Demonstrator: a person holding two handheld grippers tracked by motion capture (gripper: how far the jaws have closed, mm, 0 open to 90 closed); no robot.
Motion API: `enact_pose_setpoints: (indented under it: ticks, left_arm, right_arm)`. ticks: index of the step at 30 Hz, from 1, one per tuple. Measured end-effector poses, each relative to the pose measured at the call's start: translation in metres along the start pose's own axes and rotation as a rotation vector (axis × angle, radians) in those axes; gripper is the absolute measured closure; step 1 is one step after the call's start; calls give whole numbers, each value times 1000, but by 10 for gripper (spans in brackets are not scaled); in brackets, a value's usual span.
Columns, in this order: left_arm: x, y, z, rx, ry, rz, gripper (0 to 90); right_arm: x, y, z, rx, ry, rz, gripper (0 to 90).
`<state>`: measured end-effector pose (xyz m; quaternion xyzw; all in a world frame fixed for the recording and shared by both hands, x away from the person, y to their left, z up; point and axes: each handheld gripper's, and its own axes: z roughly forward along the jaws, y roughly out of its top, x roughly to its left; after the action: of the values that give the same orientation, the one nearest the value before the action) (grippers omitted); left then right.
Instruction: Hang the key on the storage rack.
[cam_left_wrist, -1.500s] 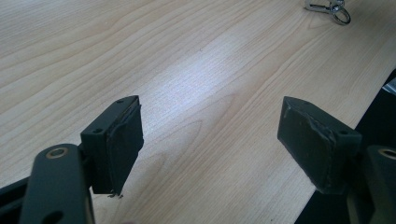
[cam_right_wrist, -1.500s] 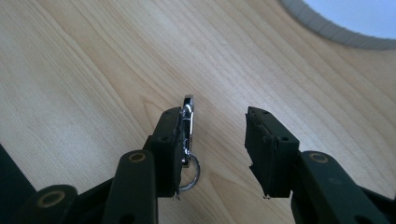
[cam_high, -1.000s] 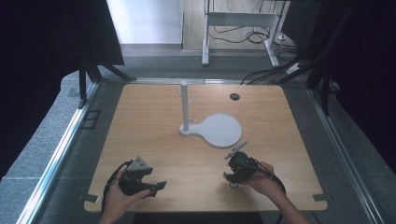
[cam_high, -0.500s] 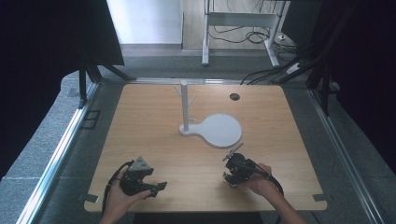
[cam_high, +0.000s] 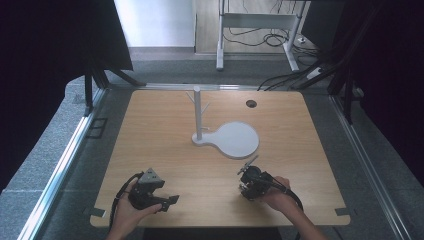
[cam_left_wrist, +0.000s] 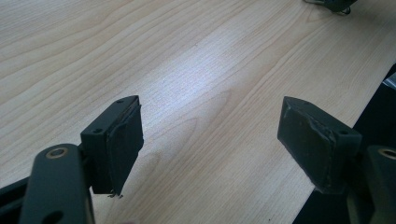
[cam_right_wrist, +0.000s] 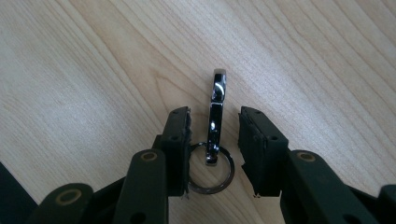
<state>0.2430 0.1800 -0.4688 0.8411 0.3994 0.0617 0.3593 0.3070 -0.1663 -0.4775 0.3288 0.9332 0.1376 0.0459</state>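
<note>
right gripper view: a metal key clip w/ its split ring is seen lying flat on the wooden table, straddled by the right gripper. jaws are set narrow, one each side of the clip's shank, small gaps left on both sides, so nothing is judged clamped yet. ring sits back between the jaw roots. in the high view the right gripper is near the table's front edge, w/ the white branched stand and its round base just beyond, bare. pickup is judged barely begun; closing, lifting, hanging on a peg are all left. left gripper is held wide open over bare wood, nothing between.
</note>
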Motion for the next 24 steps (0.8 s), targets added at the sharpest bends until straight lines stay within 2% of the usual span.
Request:
enact_pose_setpoints:
  ticks: [9,12,19,24]
  left_arm:
    - [0,0,0,1,0,-3,229]
    - [0,0,0,1,1,-3,229]
    - [-1,0,1,5,-1,-1,229]
    - [-1,0,1,5,-1,-1,229]
  right_arm:
    - [1,-2,0,11,-13,-7,691]
    - [2,-2,0,17,-29,-12,722]
    - [1,-2,0,31,-24,-12,836]
    - [2,-1,0,38,-32,-19,844]
